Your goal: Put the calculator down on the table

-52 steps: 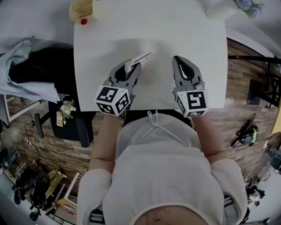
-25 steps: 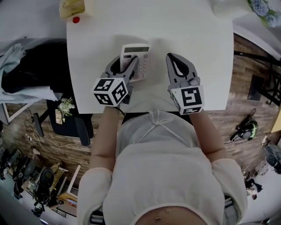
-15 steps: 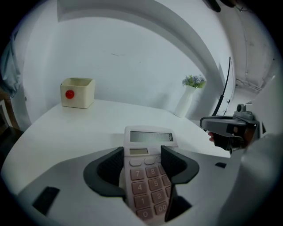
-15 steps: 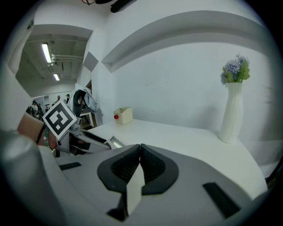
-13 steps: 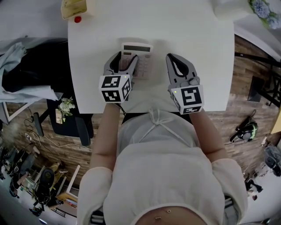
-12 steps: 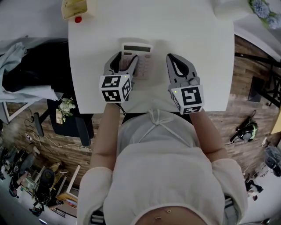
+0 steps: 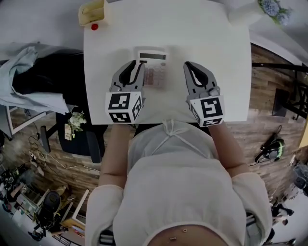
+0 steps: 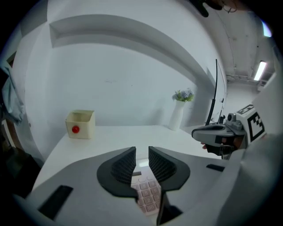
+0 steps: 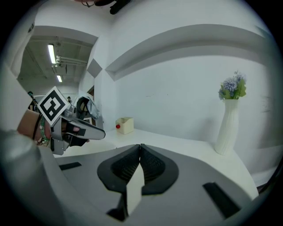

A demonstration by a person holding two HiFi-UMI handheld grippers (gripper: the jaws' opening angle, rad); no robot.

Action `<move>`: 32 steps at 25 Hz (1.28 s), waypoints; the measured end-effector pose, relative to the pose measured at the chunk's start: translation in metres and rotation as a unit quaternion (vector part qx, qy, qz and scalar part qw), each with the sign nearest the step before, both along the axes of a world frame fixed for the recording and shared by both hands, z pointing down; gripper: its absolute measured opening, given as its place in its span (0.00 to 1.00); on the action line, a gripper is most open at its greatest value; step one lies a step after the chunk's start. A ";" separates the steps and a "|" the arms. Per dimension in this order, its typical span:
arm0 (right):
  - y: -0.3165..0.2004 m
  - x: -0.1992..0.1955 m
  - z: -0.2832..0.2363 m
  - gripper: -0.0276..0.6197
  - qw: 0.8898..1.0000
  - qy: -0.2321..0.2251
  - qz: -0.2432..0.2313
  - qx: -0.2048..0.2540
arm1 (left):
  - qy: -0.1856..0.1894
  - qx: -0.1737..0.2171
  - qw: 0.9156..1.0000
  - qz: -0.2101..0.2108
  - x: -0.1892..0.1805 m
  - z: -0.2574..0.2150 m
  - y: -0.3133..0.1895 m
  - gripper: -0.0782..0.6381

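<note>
While the left gripper (image 8: 141, 153) hovers with its jaws closing on nothing, the calculator (image 7: 153, 72) lies flat on the white table (image 7: 211, 43) just below it, between both grippers. The right gripper (image 9: 140, 148) is pressed closed and empty. Farther back stand a yellow box (image 7: 94, 12) and a white vase (image 7: 242, 12). A cloth-draped chair (image 7: 43, 72) sits left of the table.

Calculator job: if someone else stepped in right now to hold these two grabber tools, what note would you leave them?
Left gripper: empty, jaws closing with a gap between them, just over the left side of the calculator.
Right gripper: shut, empty, to the calculator's right.
Calculator: flat on the white table, keys up, between the grippers, held by neither.
Done: calculator is down and let go.
Left: likely only to draw both grippers clear.
</note>
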State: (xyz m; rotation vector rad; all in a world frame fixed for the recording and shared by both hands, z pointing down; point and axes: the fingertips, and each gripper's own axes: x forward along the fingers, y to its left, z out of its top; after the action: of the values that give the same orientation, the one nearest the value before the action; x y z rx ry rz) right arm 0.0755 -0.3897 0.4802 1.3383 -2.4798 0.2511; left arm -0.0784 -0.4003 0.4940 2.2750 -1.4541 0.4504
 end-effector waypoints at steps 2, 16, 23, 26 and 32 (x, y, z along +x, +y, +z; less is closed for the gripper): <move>0.006 0.000 -0.014 0.05 1.000 -0.002 -0.002 0.015 | 0.004 0.028 1.000 0.000 0.000 -0.025 0.003 0.22; 0.032 0.030 -0.111 0.05 0.994 -0.031 0.024 0.100 | 0.019 0.174 0.984 0.042 0.008 -0.172 0.049 0.14; 0.043 0.036 -0.134 0.05 0.991 -0.024 0.020 0.128 | 0.020 0.190 0.980 0.051 0.011 -0.184 0.063 0.13; 0.051 0.035 -0.139 0.05 0.990 -0.020 0.013 0.136 | 0.020 0.194 0.980 0.050 0.011 -0.186 0.068 0.13; 0.057 0.033 -0.142 0.05 0.990 -0.018 0.009 0.143 | 0.022 0.200 0.978 0.045 0.010 -0.189 0.071 0.13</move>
State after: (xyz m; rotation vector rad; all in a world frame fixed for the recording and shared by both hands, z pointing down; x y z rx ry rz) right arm 0.1089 -0.3326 0.3387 1.4745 -2.6101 -0.0813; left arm -0.0684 -0.3292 0.3048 2.6507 -1.5354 0.1354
